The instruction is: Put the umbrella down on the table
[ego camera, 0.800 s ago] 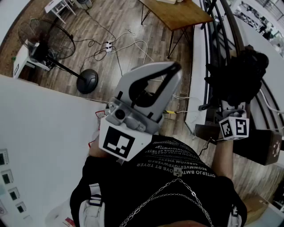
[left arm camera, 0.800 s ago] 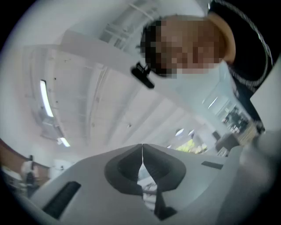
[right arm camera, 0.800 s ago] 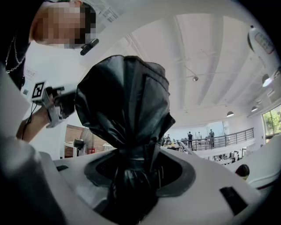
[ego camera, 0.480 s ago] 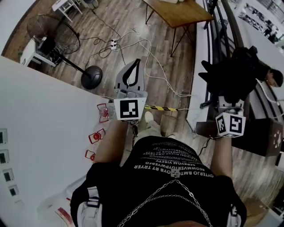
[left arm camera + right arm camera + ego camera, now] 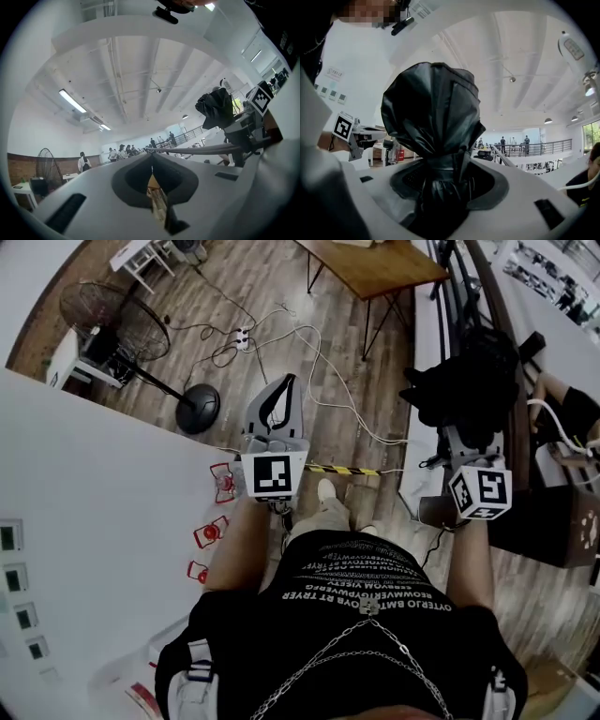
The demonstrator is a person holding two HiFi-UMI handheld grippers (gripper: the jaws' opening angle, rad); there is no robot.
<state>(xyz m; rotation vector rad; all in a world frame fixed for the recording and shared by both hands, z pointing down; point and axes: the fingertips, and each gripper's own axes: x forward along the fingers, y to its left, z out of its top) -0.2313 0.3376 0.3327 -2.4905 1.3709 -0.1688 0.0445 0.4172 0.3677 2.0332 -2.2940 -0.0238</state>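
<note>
The right hand-held gripper (image 5: 443, 187) is gripping the black umbrella (image 5: 431, 108), which is pointing forward, level, across open floor. The wooden table (image 5: 375, 273) is lying well ahead, and the left hand-held gripper (image 5: 152, 159) is sitting closed, empty.

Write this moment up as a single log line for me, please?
left gripper: jaws shut, empty | right gripper: jaws clamped on black umbrella | status: held in the air, not yet set down
</note>
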